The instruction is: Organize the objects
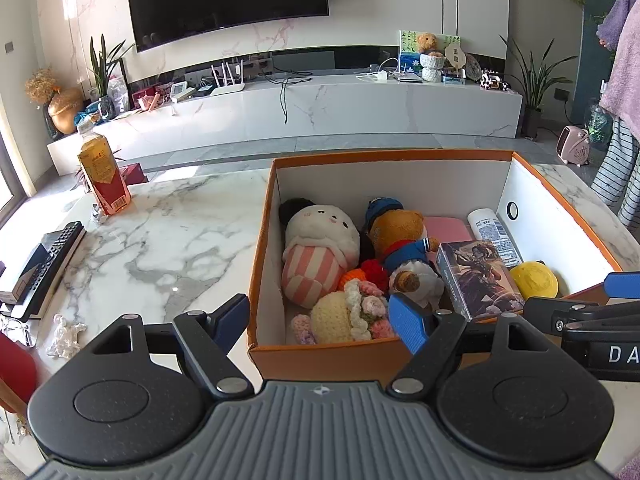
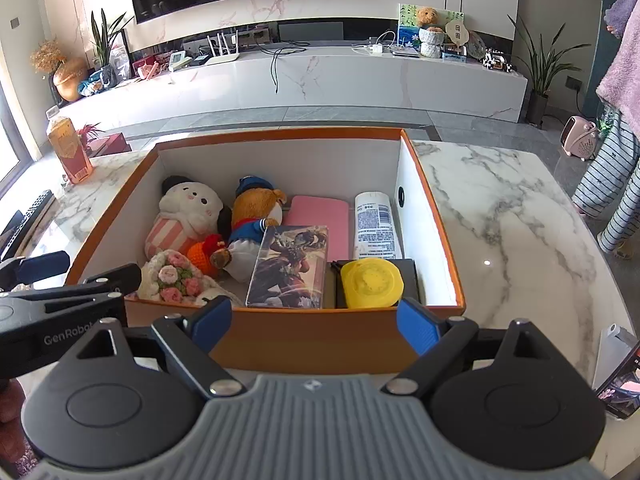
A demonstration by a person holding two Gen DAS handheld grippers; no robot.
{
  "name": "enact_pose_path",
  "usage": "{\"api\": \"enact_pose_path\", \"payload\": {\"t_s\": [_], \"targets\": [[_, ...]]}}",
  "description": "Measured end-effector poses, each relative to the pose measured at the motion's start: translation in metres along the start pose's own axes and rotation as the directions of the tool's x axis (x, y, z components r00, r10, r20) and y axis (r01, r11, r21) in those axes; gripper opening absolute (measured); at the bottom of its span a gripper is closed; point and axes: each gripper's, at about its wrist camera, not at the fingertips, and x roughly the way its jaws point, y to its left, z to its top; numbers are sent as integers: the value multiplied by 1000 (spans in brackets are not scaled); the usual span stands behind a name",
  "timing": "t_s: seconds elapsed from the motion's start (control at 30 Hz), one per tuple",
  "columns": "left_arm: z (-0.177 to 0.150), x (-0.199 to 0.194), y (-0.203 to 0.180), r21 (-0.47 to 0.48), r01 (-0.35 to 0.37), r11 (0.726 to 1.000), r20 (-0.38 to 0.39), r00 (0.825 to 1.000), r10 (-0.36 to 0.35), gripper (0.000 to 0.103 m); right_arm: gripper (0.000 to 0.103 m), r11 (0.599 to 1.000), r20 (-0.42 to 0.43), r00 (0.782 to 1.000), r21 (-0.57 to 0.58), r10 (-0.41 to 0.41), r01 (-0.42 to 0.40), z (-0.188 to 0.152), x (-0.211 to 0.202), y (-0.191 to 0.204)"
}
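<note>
An orange box (image 1: 259, 240) (image 2: 304, 338) with white inner walls stands on the marble table (image 2: 512, 240). Inside lie a white plush in a pink-striped wrap (image 1: 316, 248) (image 2: 188, 216), a bear in a blue sailor suit (image 1: 404, 240) (image 2: 252, 220), crochet flowers (image 1: 360, 312) (image 2: 176, 278), an illustrated card box (image 1: 480, 280) (image 2: 290, 268), a yellow round lid (image 1: 534, 280) (image 2: 372, 284), a white tube (image 1: 494, 232) (image 2: 374, 224) and a pink case (image 2: 320, 216). My left gripper (image 1: 320, 320) is open over the box's near left corner. My right gripper (image 2: 314, 322) is open at the near wall, holding nothing.
A drink carton (image 1: 104, 176) (image 2: 70, 152) stands at the table's far left, with a remote (image 1: 52, 264) on a stack nearer. A crumpled white scrap (image 1: 66, 334) lies at the near left. A person in striped trousers (image 2: 608, 184) stands to the right. A white item (image 2: 614, 352) sits at the near right edge.
</note>
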Motion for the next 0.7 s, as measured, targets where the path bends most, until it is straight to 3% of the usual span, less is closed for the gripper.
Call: {"api": "enact_pose_path", "payload": {"t_s": [0.7], "targets": [[0,0,0,1,-2,1000,1,1000,2,90,91,1000,-2,1000,3,5,-5,0,0,0]]}}
